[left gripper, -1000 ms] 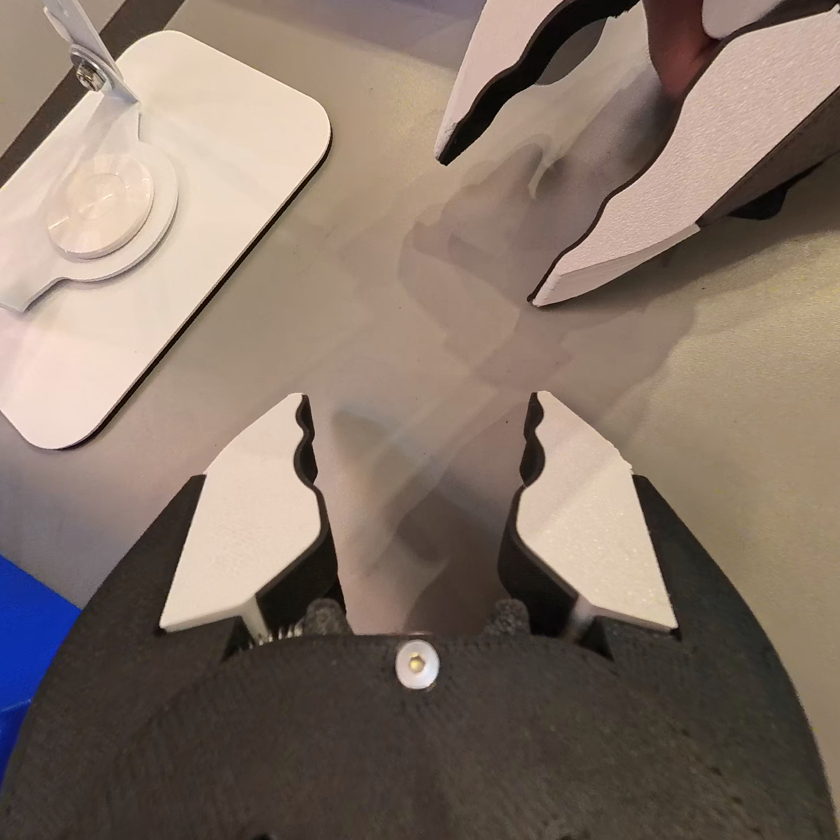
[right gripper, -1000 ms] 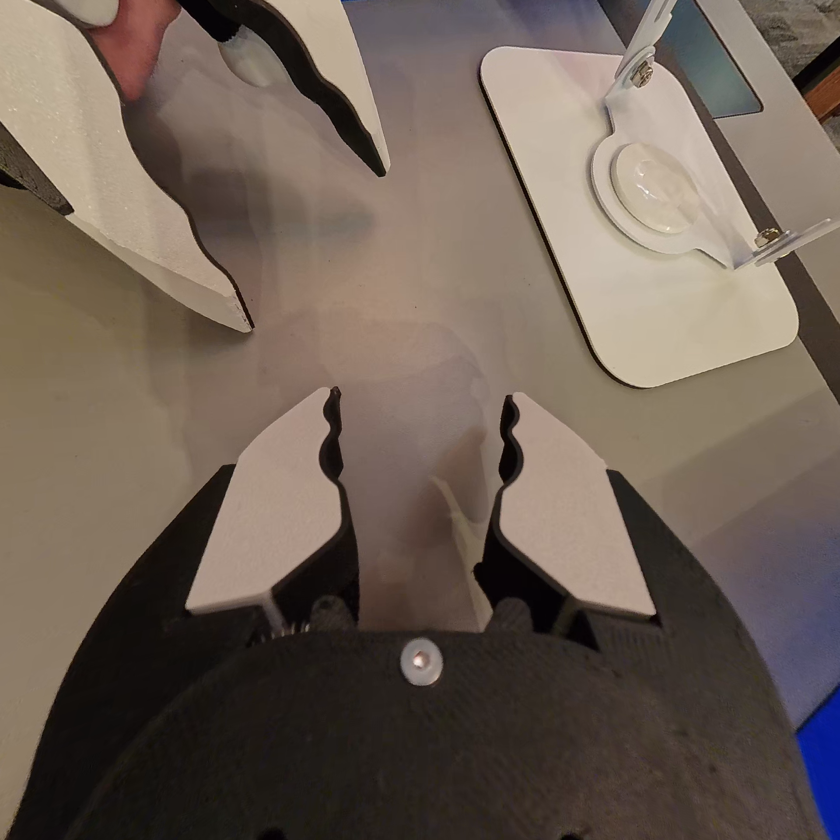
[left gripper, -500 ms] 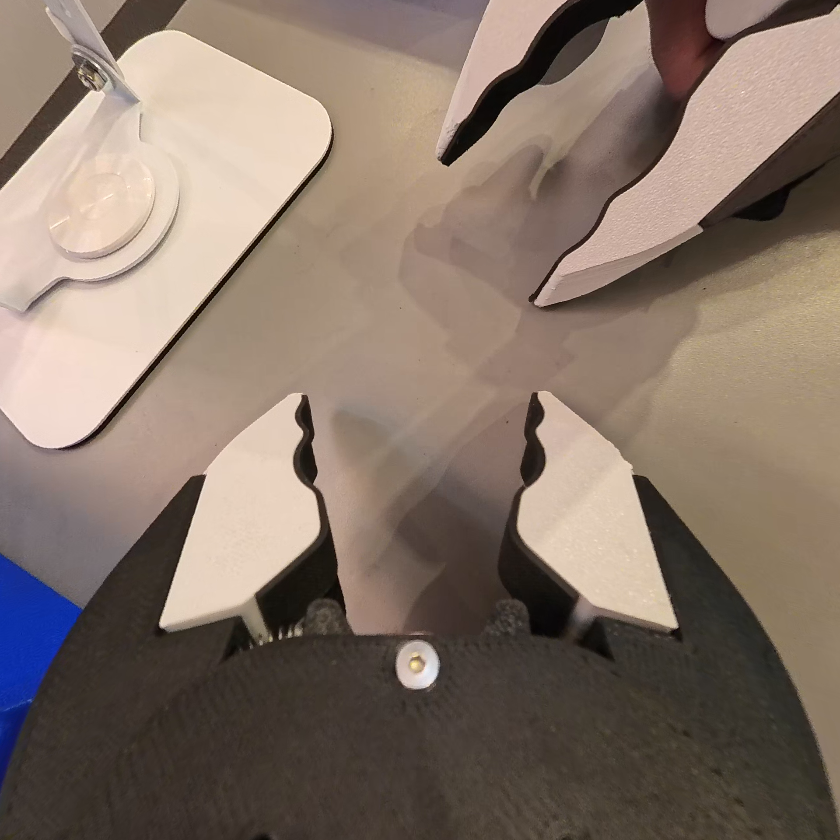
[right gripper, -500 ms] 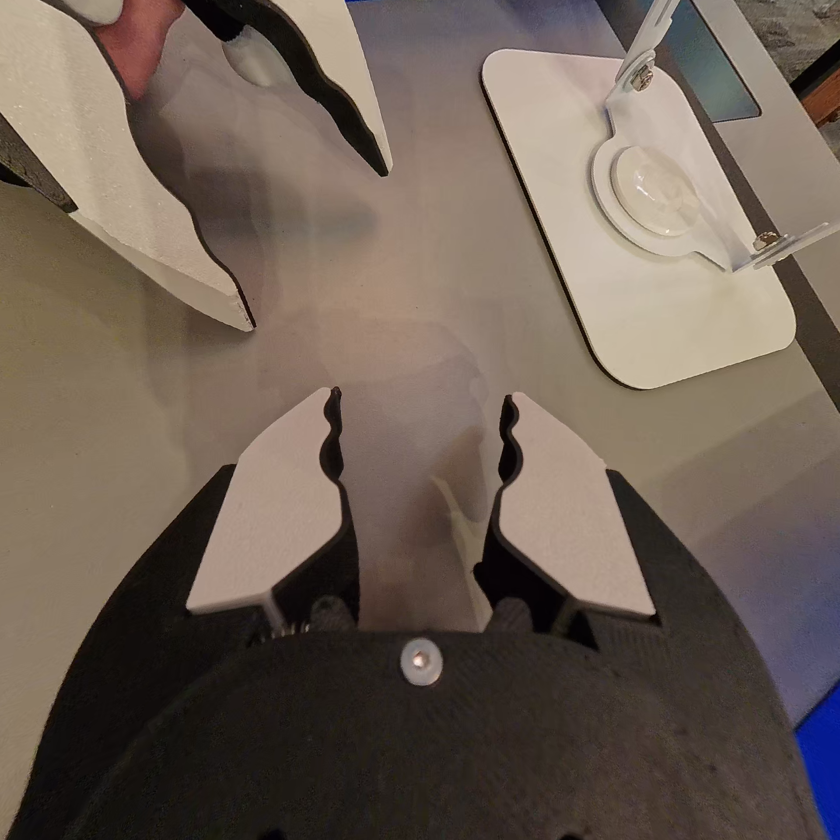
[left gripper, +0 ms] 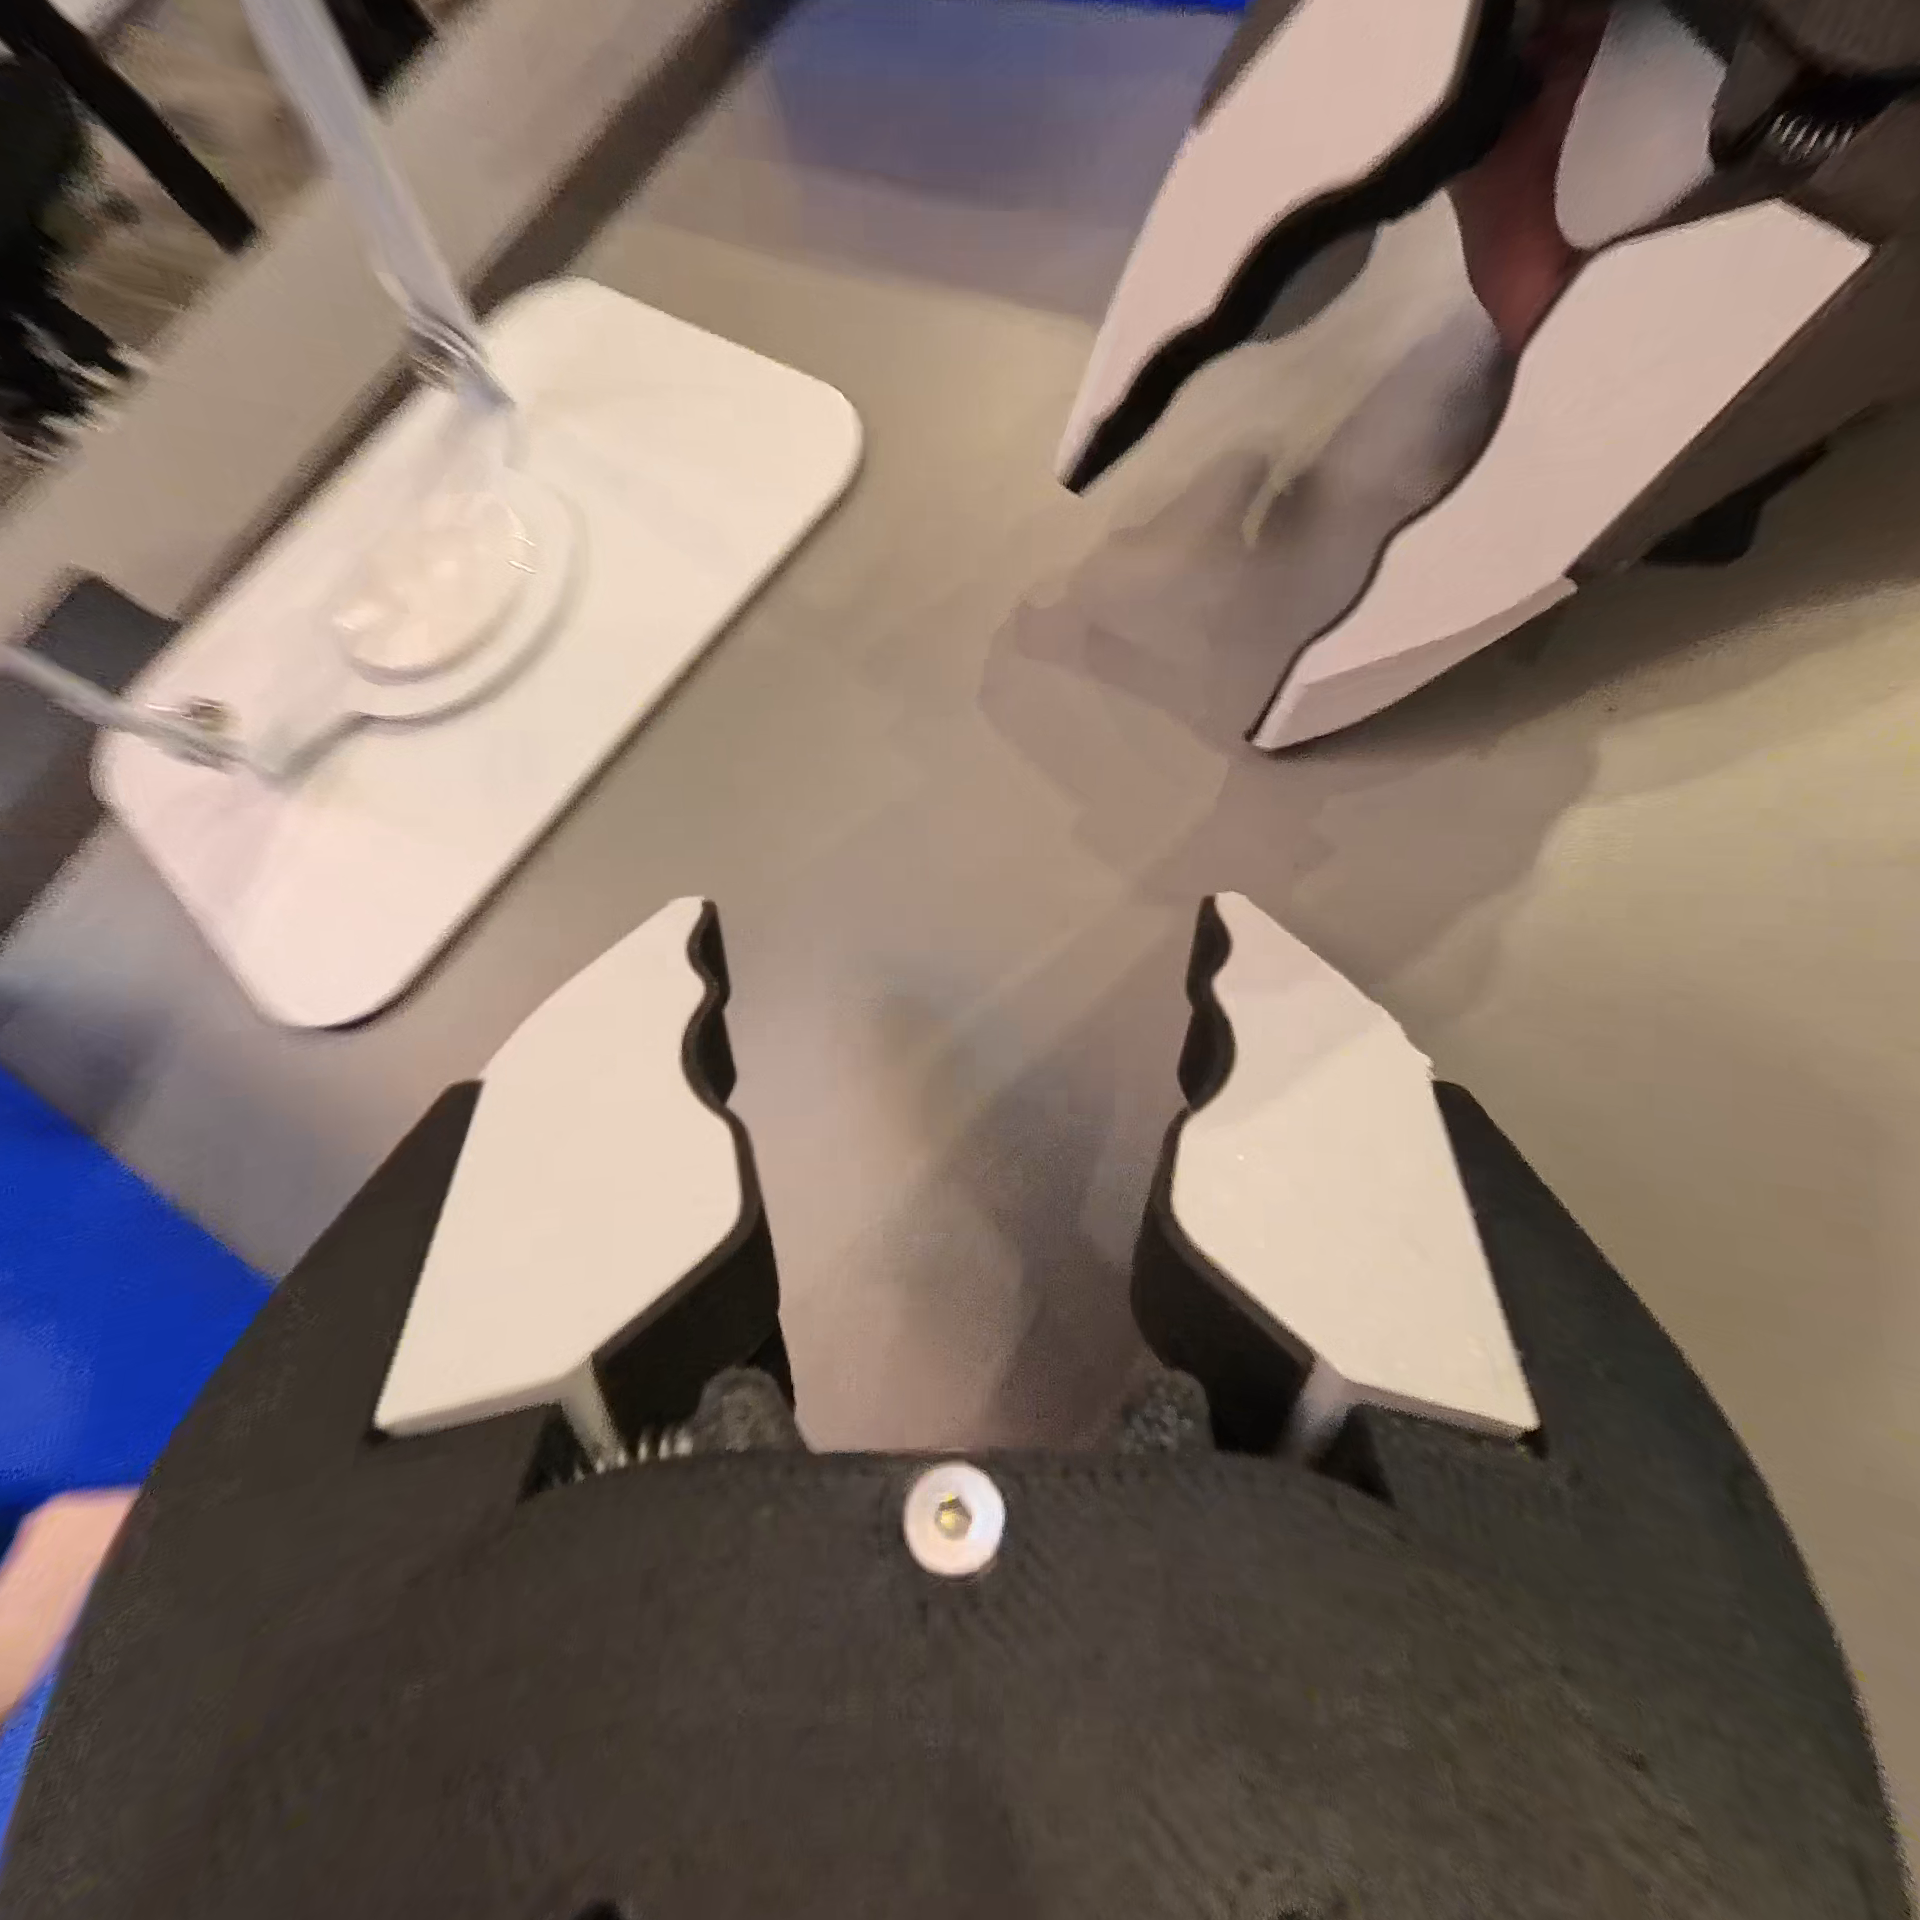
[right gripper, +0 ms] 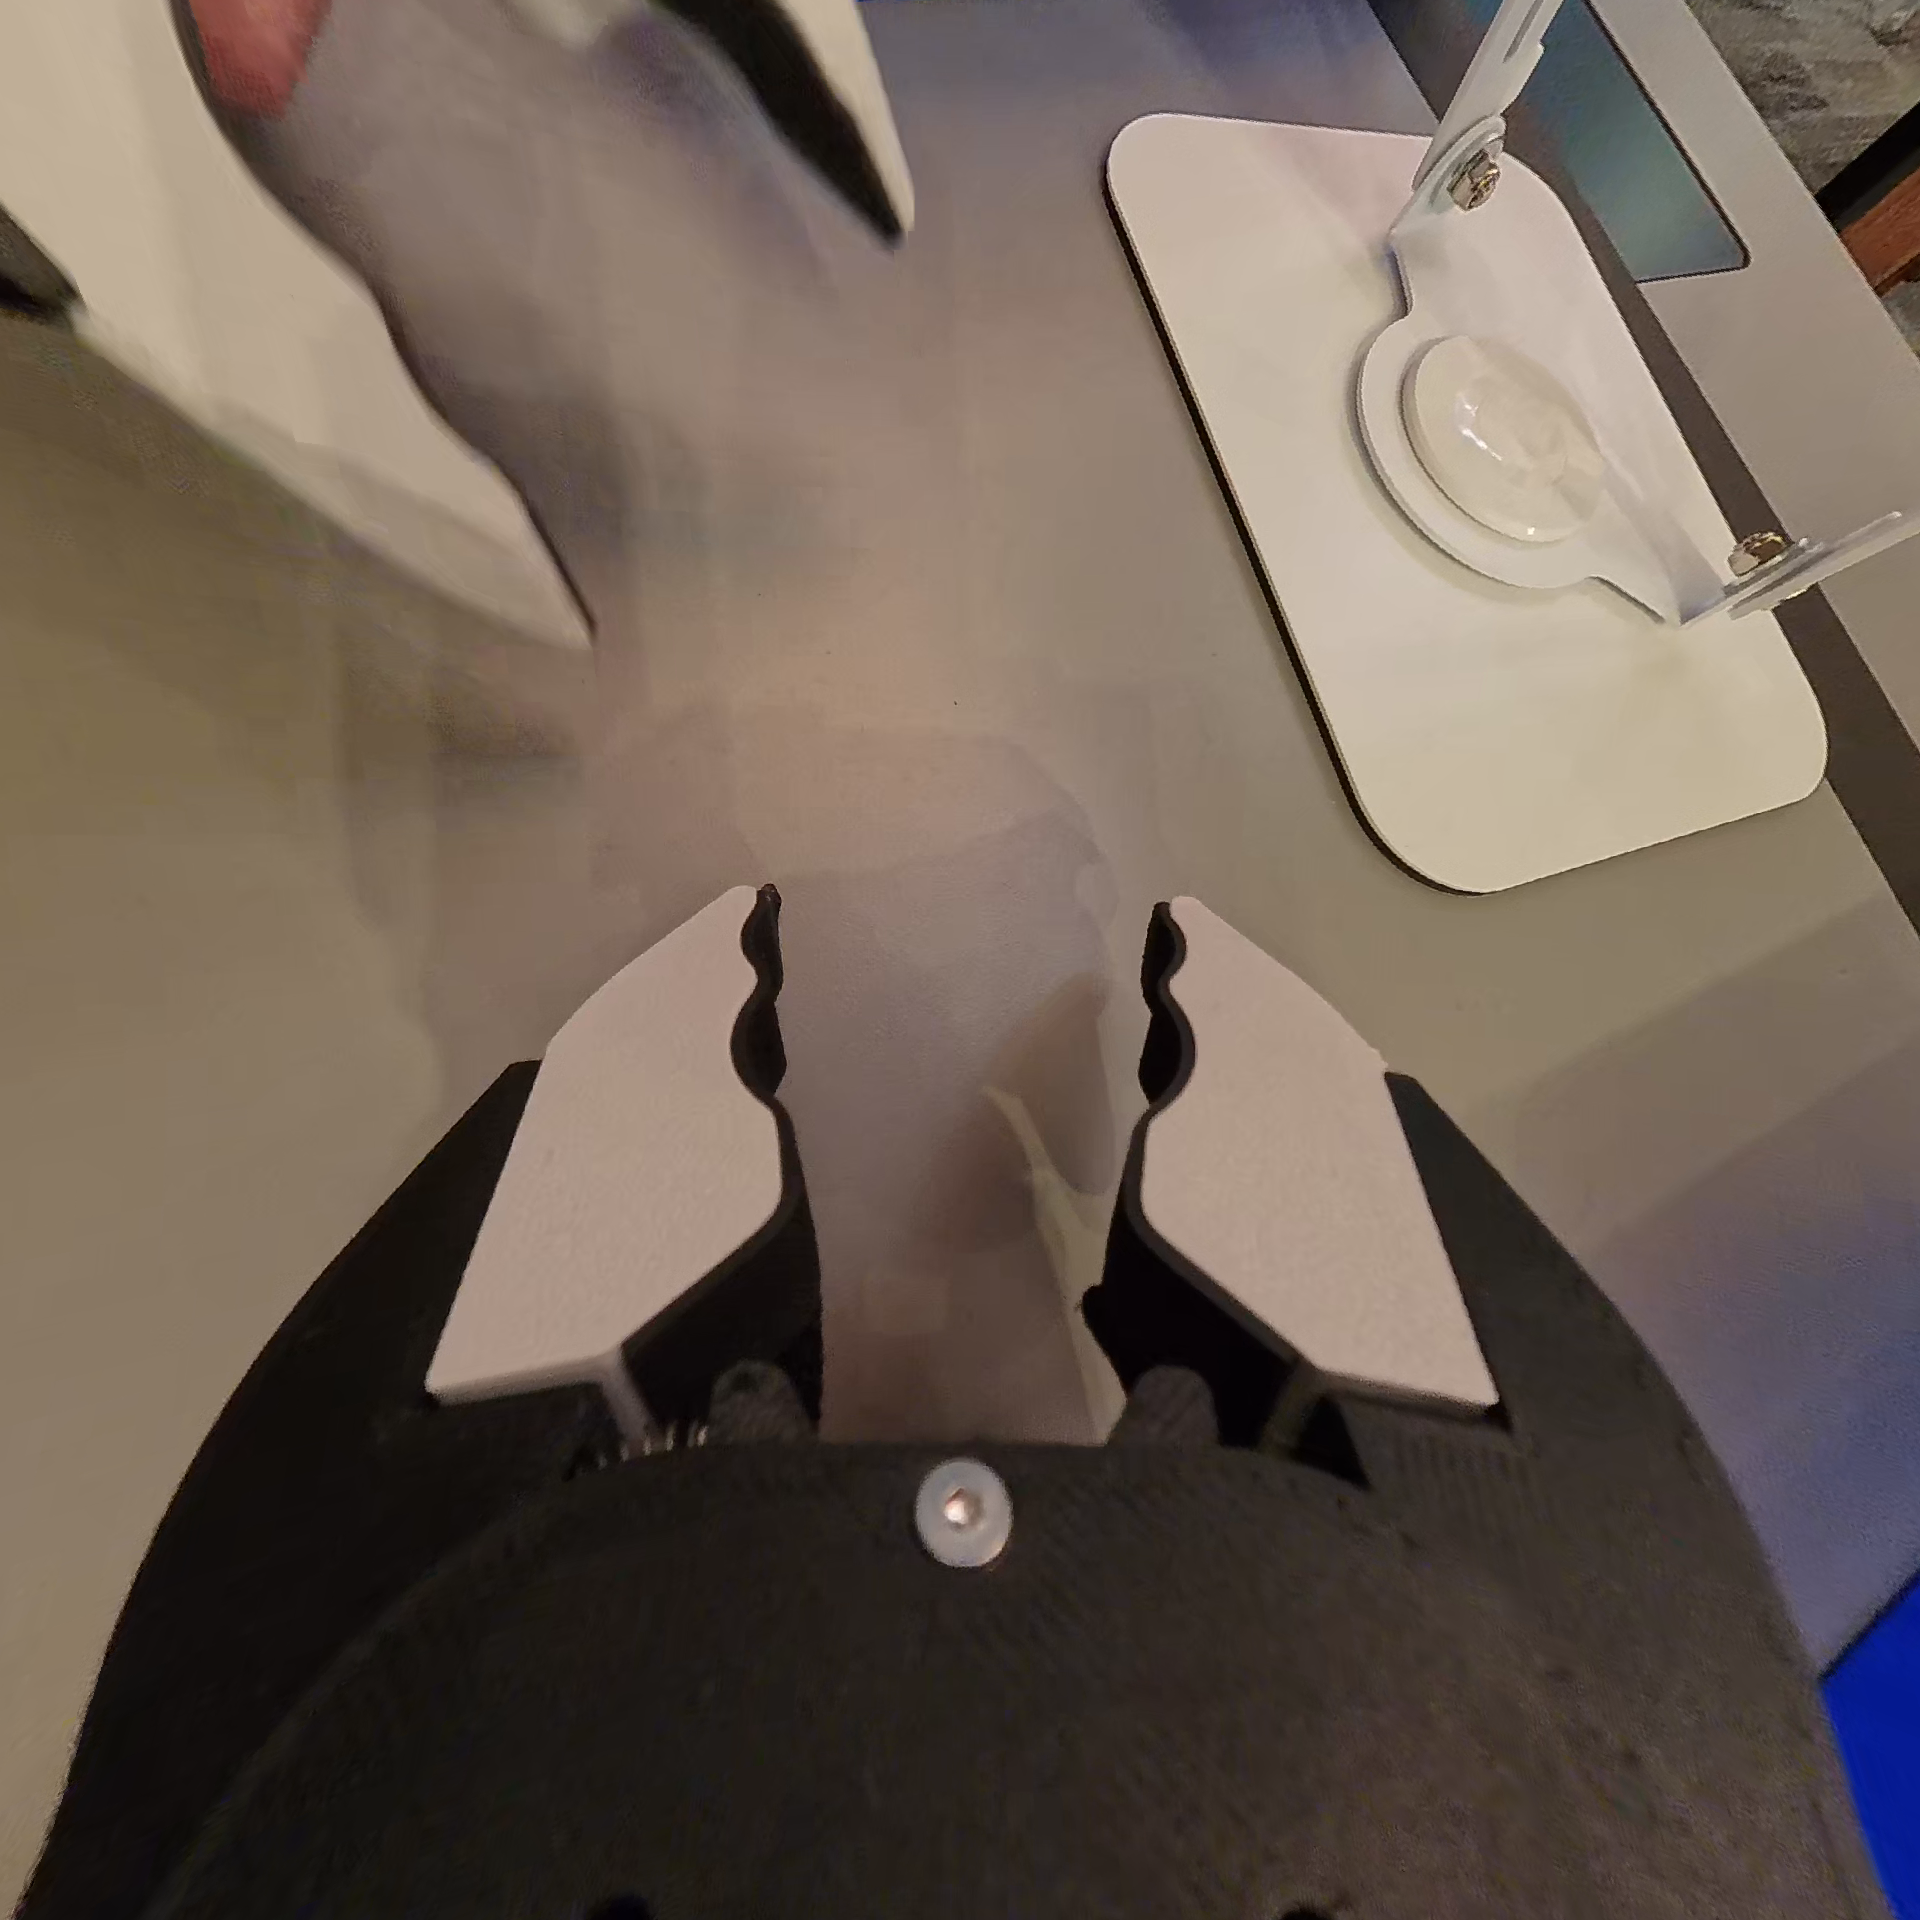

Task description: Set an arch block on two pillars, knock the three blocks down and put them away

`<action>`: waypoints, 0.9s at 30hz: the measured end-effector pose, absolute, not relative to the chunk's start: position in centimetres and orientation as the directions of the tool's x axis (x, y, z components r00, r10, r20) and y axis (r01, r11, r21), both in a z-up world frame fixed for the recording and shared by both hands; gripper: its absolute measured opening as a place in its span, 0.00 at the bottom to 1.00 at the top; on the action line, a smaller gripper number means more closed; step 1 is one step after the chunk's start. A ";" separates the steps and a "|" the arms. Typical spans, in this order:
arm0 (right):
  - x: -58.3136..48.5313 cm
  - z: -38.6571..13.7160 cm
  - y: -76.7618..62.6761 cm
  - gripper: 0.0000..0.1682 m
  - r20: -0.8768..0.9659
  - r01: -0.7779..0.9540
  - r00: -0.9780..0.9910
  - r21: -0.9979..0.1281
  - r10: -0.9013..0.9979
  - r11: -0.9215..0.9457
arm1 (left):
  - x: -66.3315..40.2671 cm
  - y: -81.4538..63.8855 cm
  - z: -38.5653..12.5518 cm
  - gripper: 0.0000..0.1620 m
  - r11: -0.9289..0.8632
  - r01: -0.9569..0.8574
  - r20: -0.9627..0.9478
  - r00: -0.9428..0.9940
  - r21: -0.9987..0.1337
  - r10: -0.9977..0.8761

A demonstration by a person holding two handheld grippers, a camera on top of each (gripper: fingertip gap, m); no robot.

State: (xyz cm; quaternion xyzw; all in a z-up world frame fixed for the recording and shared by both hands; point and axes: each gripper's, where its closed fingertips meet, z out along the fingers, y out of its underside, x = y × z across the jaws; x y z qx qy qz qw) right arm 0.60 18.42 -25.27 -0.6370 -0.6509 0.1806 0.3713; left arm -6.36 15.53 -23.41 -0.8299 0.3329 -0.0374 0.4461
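Observation:
No block is in view. My left gripper (left gripper: 954, 909) is open and empty over the bare grey table (left gripper: 1662, 1039). My right gripper (right gripper: 961, 899) is open and empty over the same table (right gripper: 260, 935). The two grippers face each other. The right gripper shows at the upper right of the left wrist view (left gripper: 1169, 613), open. The left gripper shows blurred at the upper left of the right wrist view (right gripper: 727, 416), open.
A white stand base with a clear bracket lies left in the left wrist view (left gripper: 582, 665) and right in the right wrist view (right gripper: 1507, 644). A blue bin edge shows at lower left (left gripper: 94, 1299) and lower right (right gripper: 1870, 1766). The table edge runs behind the base.
The left wrist view has tilted up and back: the stand base and right gripper sit lower, more background shows, with motion blur. In the right wrist view the left gripper has slid up and left.

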 end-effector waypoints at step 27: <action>0.6 -25.3 18.2 0.40 0.248 0.694 0.073 -0.709 0.966 0.129 | -34.3 22.6 -26.2 0.24 -0.970 -0.031 -0.026 0.999 -0.241 -0.025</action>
